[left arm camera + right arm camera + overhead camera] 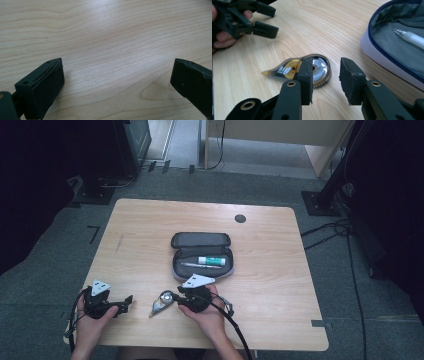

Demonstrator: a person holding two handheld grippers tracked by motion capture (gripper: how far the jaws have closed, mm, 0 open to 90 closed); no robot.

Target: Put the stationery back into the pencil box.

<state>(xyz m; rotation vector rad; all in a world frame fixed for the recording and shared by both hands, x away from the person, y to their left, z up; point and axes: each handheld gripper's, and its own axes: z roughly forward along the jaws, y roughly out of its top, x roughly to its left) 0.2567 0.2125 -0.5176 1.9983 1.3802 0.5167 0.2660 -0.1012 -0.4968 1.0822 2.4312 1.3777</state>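
- Right hand-held gripper (325, 80) hangs low over the desk (280, 285) near its front edge, jaws parted with nothing between them; correction tape (299, 70) lies flat on the wood just beyond the tips, partly behind the left-hand jaw in the right gripper view.
- Correction tape not gripped yet, by my reading; it sits between my two hands, apart from the pencil case (201, 256).
- Left hand-held gripper (116, 82) rests toward the front-left corner, jaws wide apart over bare wood, holding nothing.
- Pencil case lies open mid-desk, lid folded back; a pen (194, 265) and a white-and-green tube (211, 261) already lie inside.
- Judgement: packing partly done. Left: grip the tape, carry it into the case, then probably close the case.
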